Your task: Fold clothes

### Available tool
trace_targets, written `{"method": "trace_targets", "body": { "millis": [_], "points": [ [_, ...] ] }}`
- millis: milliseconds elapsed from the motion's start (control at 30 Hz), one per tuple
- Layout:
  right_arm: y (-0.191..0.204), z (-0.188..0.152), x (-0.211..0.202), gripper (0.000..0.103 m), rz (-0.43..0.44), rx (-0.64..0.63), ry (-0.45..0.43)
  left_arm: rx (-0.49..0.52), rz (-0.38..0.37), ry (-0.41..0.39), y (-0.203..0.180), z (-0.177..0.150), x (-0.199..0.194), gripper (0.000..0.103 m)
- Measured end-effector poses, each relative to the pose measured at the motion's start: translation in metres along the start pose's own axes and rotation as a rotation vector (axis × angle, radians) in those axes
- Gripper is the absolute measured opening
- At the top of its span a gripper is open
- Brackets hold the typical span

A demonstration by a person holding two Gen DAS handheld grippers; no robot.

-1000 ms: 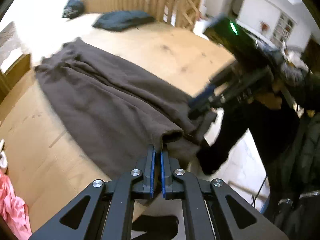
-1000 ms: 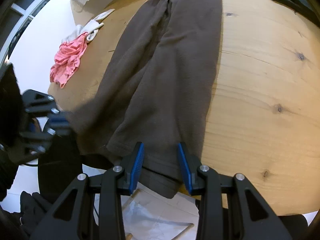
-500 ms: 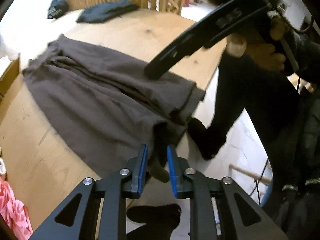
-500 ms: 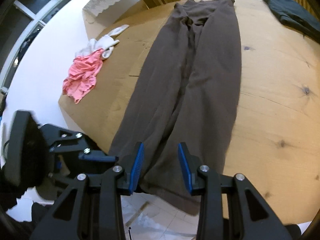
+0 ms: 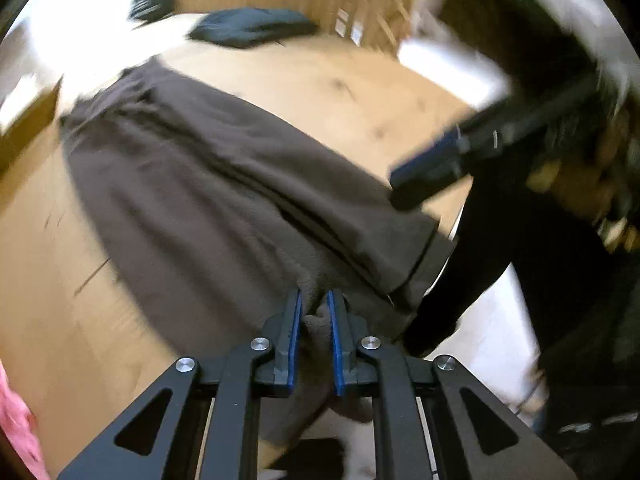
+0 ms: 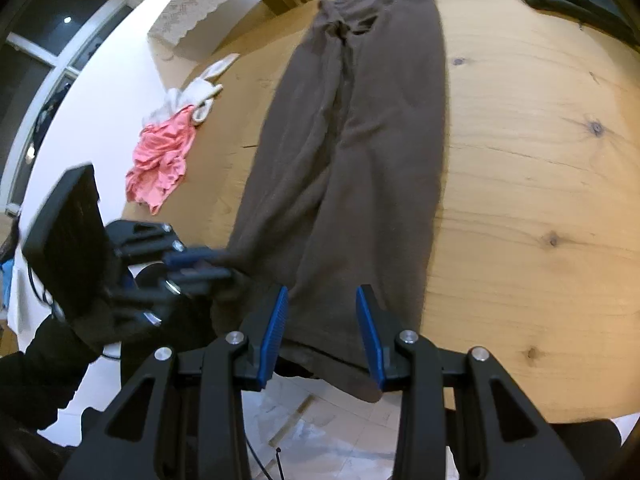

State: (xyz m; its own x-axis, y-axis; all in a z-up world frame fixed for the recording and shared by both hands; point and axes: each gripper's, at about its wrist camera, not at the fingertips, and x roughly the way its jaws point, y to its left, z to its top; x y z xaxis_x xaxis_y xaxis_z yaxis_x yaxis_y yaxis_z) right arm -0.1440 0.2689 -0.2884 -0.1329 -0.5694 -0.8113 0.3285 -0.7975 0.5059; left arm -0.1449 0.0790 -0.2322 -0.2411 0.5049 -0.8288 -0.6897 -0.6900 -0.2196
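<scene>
At the wooden table's (image 6: 540,168) left edge lies a crumpled pink garment (image 6: 160,164). The left gripper (image 5: 314,312) is closing on the hem of the long brown trousers (image 6: 360,152), which lie mid-table. The right gripper (image 6: 322,332) hovers open over the near hem.

We see the left-wrist view smeared by motion blur. The right claw (image 5: 424,168) is a dark streak there. The brown trousers' (image 6: 360,168) hems drop past the surface (image 6: 540,160) edge. A pink garment (image 5: 18,424) is cropped.
</scene>
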Motion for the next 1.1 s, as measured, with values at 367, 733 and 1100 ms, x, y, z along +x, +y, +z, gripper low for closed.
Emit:
{"method": "trace_targets", "body": {
  "millis": [367, 733, 1100],
  "points": [
    [0.028, 0.001, 0.05, 0.045, 0.179, 0.01, 0.105, -0.074, -0.037, -0.049, 0.018, -0.006, -0.039, 0.011],
    [0.022, -0.014, 0.059, 0.01, 0.548, 0.123, 0.125, -0.106, -0.13, -0.072, 0.026, 0.003, -0.051, 0.013],
    [-0.014, -0.033, 0.016, 0.039, 0.293, 0.147, 0.108, -0.04, -0.217, 0.04, -0.005, 0.001, -0.021, 0.017]
  ]
}}
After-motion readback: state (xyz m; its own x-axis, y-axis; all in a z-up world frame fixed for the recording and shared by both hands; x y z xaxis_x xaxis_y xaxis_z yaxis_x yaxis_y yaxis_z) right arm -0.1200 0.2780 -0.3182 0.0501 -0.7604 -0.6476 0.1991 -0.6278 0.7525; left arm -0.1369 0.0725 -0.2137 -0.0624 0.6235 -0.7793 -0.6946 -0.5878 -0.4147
